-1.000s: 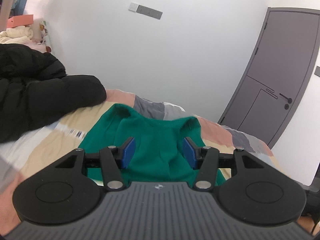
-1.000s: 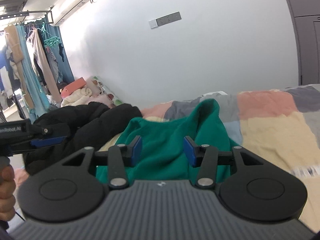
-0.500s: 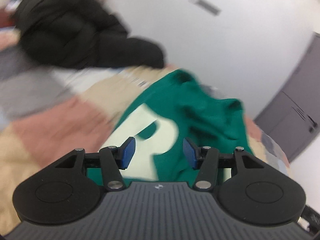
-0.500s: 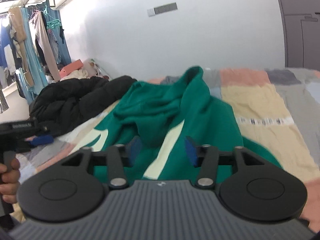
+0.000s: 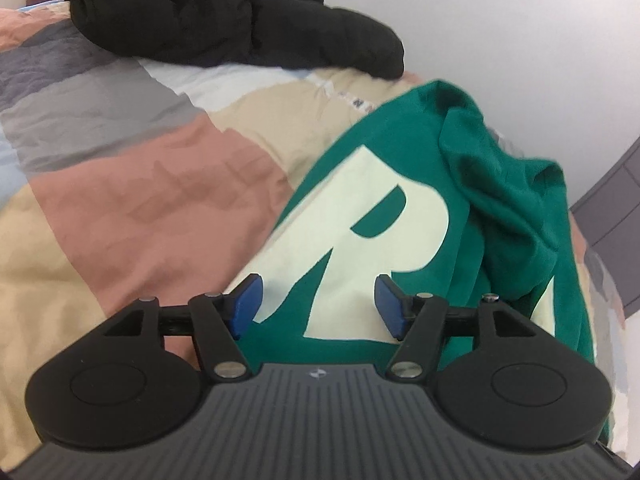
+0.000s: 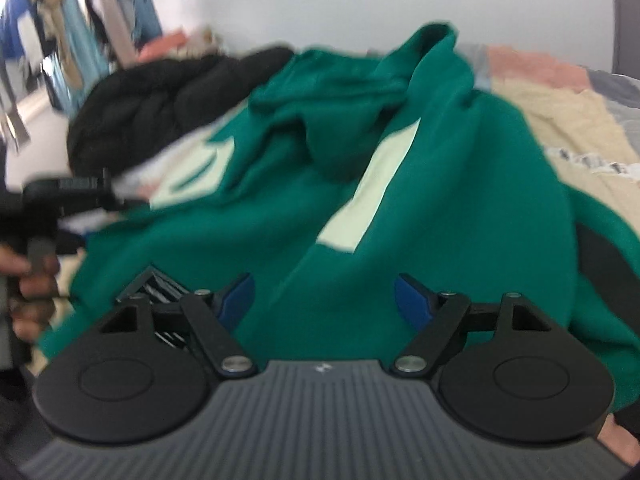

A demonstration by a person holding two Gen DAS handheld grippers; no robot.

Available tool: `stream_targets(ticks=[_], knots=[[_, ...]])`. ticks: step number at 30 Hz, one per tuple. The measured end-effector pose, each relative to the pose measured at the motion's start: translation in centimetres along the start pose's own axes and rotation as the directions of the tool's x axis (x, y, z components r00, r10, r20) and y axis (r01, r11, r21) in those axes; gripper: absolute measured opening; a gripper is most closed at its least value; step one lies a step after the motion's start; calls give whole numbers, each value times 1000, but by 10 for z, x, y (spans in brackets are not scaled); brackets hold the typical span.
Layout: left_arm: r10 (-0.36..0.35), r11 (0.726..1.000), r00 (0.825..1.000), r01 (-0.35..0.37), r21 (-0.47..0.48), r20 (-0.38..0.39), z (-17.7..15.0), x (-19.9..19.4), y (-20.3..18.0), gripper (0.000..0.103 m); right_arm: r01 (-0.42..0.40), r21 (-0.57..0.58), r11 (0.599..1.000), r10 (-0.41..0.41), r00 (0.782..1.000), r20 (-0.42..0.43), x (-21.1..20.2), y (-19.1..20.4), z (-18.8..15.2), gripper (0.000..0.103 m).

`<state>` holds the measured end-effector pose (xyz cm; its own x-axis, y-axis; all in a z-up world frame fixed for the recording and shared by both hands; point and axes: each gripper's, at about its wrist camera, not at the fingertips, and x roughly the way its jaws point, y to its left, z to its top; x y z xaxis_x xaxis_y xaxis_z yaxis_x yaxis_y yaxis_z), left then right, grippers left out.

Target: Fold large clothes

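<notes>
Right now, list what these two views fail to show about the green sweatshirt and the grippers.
- Green sweatshirt: near hem hidden behind the left gripper body, left wrist view.
- Its sleeves: lost in bunched folds, both views.
- Print beyond the letter R: covered by a fold.
- Right gripper view: motion blur; black jacket detail unreadable.
- Whether either gripper touches cloth: unclear.

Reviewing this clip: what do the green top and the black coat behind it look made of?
Green top: soft matte knit, likely cotton fleece, judging by its thick rounded folds; the pale letter looks like a flat print. Black coat: puffy quilted shell, probably padded synthetic, slightly dull.
</notes>
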<state>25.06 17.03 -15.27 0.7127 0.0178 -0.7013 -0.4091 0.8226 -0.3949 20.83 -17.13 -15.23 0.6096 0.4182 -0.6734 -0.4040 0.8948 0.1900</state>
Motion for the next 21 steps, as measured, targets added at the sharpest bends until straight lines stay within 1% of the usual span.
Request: stream_targets(ticks=[2,4,5,7,8,9,10,11,12,14,16,18,19,20,21], knots=[[22,999,1000,-22,45,-3,-4,2,-6,68,42,-42,998,-44,998,-53,14,4,-3,78],[29,997,1000,-30,76,4,-5,1,-9,68,60,-74,995,-65,996,-64,20,7,-6,79],[18,997,1000,-18,79,2,-6,0,-10,68,70,-83,994,-75,995,-66,21,8,-7,76],[-34,996,999,34,76,-3,-7,-7,-10,68,87,-76,993,-92,994,-64,20,6,-6,65],[-59,995,998,59,75,-3,-8,-10,-10,68,90,-60,994,-93,994,-62,18,3,-5,56],[-79,994,997,79,77,-3,-8,-14,-11,68,92,-36,995,-94,994,-60,16,-2,-5,43],[-98,992,995,98,85,-5,-10,-17,-13,68,95,-12,995,-95,994,-59,13,-7,-4,36],[-110,989,994,111,94,-9,-11,-19,-15,68,90,15,996,-89,994,-58,10,-11,-4,26],[-114,988,993,114,104,-11,-13,-20,-17,68,83,45,996,-81,995,-54,6,-15,-4,19],[-97,985,995,97,141,-5,-18,-21,-23,67,87,67,994,-85,996,-27,-1,-18,-4,14],[-65,985,998,63,162,10,-22,-20,-27,63,112,62,992,-113,993,12,-10,-17,-3,14],[-50,979,999,48,200,9,-25,-19,-32,42,131,66,989,-134,990,46,-18,-19,-1,13],[-33,971,999,31,236,4,-26,-17,-35,38,141,71,987,-145,988,60,-21,-21,0,13],[-2,960,1000,1,279,3,-28,-15,-39,26,153,79,985,-159,984,75,-25,-22,1,12],[31,944,999,-36,329,19,-31,-15,-43,17,169,91,981,-177,980,95,-30,-25,3,12]])
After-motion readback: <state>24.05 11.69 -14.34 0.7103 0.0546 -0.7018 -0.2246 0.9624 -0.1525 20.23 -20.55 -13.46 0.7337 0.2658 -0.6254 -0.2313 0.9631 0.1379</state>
